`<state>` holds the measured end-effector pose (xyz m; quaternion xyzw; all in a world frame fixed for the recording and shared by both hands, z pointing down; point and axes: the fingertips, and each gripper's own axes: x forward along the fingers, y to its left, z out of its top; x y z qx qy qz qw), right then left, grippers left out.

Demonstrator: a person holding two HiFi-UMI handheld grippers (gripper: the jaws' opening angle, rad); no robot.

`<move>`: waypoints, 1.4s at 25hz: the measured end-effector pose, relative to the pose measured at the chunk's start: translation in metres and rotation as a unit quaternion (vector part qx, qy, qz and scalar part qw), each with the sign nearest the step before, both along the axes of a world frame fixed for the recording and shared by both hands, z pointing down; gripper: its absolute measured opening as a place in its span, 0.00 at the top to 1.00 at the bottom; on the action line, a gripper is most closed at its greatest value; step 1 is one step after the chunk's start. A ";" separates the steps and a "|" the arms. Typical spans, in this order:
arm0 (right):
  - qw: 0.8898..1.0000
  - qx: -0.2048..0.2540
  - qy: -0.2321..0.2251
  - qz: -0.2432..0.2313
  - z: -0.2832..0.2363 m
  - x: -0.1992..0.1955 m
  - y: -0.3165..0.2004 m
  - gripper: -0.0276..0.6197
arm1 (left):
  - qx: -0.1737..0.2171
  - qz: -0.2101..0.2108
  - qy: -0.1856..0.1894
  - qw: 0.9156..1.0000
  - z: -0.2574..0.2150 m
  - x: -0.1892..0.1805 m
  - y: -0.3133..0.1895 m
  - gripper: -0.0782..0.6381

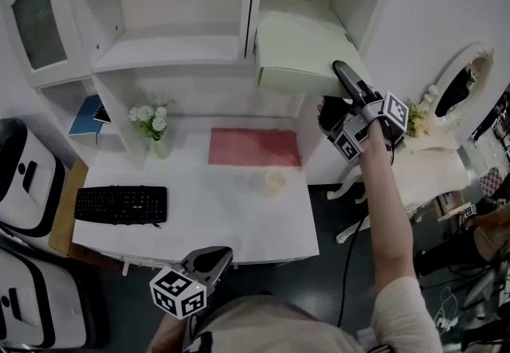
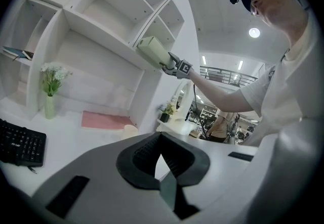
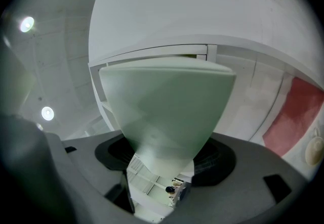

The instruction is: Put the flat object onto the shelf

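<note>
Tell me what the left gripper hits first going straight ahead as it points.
The left gripper would likely meet the bare desk top first, short of the cup; depth is unclear.

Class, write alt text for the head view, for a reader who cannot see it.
Seen from above, the right claw grips a pale green box at the front of the white shelf, in its right compartment. The left claw hangs by the front edge of the desk, which holds a keyboard, flowers, a pink mat and a cup.

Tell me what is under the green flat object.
The white shelf board lies beneath the green flat object, held by the right gripper; the object covers whether they touch.
</note>
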<state>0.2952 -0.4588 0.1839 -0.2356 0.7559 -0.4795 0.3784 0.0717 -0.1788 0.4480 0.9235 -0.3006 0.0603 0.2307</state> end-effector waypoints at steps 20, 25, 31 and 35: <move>1.000 -0.002 -0.009 0.023 -0.016 0.002 -0.029 0.45 | -0.006 -0.005 -0.004 1.000 0.000 -0.003 -0.006 0.87; 1.000 0.000 -0.005 0.019 -0.016 0.003 -0.032 0.45 | -0.007 -0.010 -0.004 1.000 0.000 -0.005 -0.006 0.87; 1.000 0.008 -0.001 0.015 -0.016 0.002 -0.032 0.44 | -0.008 -0.009 -0.002 1.000 0.001 -0.003 -0.008 0.87; 1.000 0.019 0.012 0.008 -0.015 0.001 -0.032 0.43 | -0.006 -0.009 -0.005 1.000 0.002 -0.003 -0.010 0.87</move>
